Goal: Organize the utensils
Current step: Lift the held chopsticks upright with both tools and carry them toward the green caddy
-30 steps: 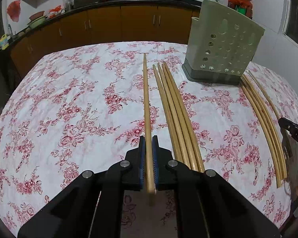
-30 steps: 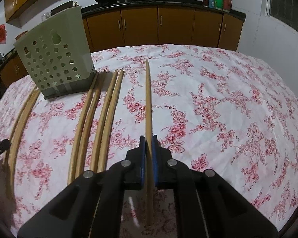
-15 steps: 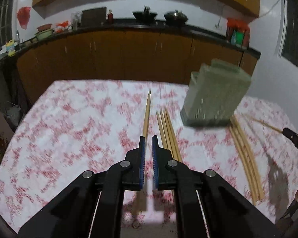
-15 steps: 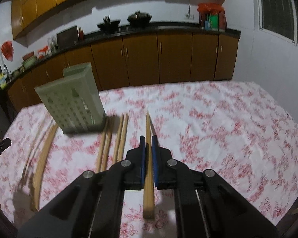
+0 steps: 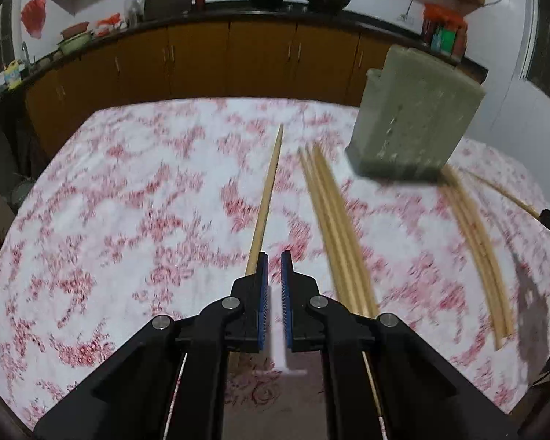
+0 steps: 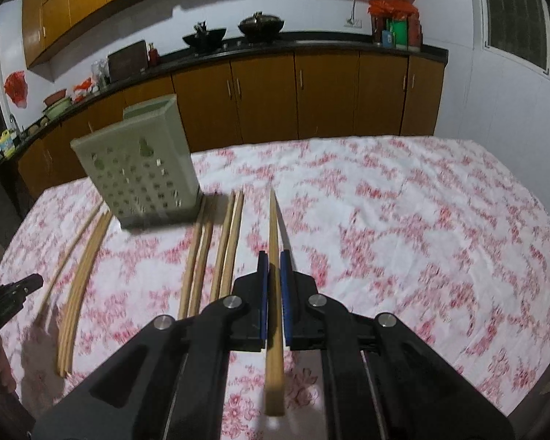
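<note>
**Table** (image 6: 421, 220): covered with a red-flowered cloth. Everything listed below is borne by it or hangs over it.

**Holder** (image 6: 139, 168): green, perforated and upright, at the far left of the right wrist view. It is judged to be the place where the utensils belong.

**Right gripper** (image 6: 271, 267): pressed onto the held chopstick (image 6: 273, 220), which is pinched near its thick end. The thin end points away and is lifted clear of the cloth.

**Left gripper** (image 5: 272, 267): jaws drawn almost together, and only pale cloth is seen in the slit. The single chopstick (image 5: 267, 190) runs just beside the outer face of the left finger and is not between the pads.

**Loose chopsticks** (image 6: 201, 256): laid in rows on the cloth on both sides of the holder.

**Step in hand, as judged:** the held chopstick is to be carried to the holder.
- The thin end should be raised above the rim.
- The stick should be tipped towards upright.
- The pinch should be kept until the lower end is inside.
- The holder looks light, so a knock against its wall is to be avoided.

**Views compared:**
- The holder's holes and rim are shown sharply by the right wrist view and are smeared in the left.
- The empty slit of the left gripper is shown only by the left wrist view. In the right wrist view only a dark tip of that tool is caught, at the left edge.
- The pinch on the held chopstick is shown only by the right wrist view.
</note>
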Motion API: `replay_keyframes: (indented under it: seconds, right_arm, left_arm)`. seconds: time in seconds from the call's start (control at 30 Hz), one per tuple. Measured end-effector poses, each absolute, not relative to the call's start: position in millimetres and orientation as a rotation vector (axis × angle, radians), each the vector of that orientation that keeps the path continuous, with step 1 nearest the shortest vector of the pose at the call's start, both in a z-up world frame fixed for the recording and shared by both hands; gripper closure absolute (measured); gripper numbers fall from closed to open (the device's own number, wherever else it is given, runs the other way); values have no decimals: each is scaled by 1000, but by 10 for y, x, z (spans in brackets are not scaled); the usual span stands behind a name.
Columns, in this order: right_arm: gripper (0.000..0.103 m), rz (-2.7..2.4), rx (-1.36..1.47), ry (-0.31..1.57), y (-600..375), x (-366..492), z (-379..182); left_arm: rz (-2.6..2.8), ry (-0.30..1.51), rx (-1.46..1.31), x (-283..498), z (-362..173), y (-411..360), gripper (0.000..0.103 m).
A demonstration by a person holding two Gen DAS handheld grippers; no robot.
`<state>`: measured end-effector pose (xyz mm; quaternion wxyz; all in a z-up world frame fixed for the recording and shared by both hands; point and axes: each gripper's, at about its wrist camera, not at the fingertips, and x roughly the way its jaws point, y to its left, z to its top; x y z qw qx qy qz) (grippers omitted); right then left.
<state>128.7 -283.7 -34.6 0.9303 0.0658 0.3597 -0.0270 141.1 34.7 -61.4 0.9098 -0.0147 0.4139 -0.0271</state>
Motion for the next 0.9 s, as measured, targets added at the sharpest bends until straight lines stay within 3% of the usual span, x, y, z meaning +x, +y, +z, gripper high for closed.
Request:
replay_keyframes:
  seconds: [0.07,0.13,0.2,0.33,0.5,0.9]
  right_arm:
    - [95,-53,135,760,-2826,1290,-442]
    - [95,-52,139,787,-2820,1296,-550]
    - [95,-52,141,816,-2813,1317,-655]
    - [95,-48,143,859,-2800,1360,-808]
    - [95,-45,147,897,-2804,1405,-943]
    - [93,-49,116,885,-2763,1384,-956]
  left_arm:
    - [-44,859,-20,1403,-650,373,93]
    - [-39,858,-12,1392,-667,406,75]
    - [-32,856,6,1382,-689,423,67]
    - [-51,900,18,1401,-779,383,68]
    - [-65,906,1,1425,-836,326,82]
    - [-85,896,5,1383,-855,262,82]
